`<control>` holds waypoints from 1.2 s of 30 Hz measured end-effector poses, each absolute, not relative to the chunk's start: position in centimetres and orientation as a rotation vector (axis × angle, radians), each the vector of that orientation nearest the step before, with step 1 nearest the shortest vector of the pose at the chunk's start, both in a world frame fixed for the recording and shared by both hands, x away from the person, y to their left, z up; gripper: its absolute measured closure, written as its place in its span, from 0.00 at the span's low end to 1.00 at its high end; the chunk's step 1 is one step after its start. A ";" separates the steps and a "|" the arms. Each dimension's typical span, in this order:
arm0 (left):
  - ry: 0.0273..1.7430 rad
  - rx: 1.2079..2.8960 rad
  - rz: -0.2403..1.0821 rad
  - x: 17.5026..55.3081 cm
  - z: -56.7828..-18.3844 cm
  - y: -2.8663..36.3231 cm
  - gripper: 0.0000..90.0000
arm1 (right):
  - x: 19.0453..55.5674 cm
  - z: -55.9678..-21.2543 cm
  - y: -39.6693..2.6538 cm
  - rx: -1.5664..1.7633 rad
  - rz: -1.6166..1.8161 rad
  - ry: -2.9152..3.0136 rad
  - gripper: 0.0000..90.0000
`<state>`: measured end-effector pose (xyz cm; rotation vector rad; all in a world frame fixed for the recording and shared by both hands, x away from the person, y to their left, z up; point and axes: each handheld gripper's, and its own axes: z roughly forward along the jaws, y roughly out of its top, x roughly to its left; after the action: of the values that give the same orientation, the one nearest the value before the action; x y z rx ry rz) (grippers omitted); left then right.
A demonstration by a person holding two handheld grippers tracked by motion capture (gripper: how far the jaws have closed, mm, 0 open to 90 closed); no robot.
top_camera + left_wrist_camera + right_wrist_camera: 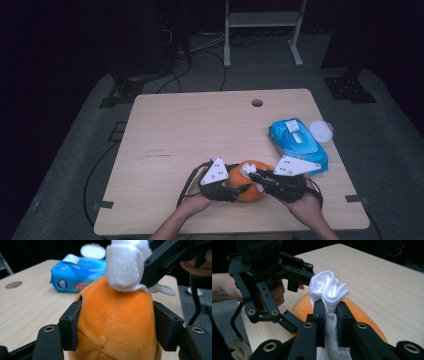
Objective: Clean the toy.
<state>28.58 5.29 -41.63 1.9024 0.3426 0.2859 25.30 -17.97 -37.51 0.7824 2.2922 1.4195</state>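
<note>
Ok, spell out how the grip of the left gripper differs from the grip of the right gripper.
The left gripper stands wide, clamped around the orange plush toy; the right gripper is nearly closed, pinching a thin white wipe. The left grips a bulky, rounded body at its sides; the right grips a crumpled sheet whose bunched end pokes out above its jaws, resting on the toy. Both are shut on something soft.

Both claws are gripping, tips meeting near the table's front edge

The left claw is clamping its jaws on the flanks of the orange plush toy, its hand reaching in from below. The right claw, pointing toward the left claw, is pinching the white wipe tightly between its nearly closed jaws, just above the toy.
</note>
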 end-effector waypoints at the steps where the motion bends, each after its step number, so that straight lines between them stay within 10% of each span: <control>1: 0.342 1.895 0.285 28.6 -41.3 5.4 0.37 | 25.3 -37.4 -18.1 0.790 1.436 2.289 0.88; 13: 0.337 1.926 0.235 29.6 -42.8 5.1 0.12 | 26.8 -40.2 -19.9 0.944 1.418 2.326 0.88; 36: 0.316 1.852 0.154 30.5 -43.2 6.7 0.10 | 27.4 -40.6 -21.6 1.017 1.387 2.282 0.88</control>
<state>30.45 6.70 -43.21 1.8518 0.3161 0.1537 27.40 -21.64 -40.59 1.0173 2.2815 1.3873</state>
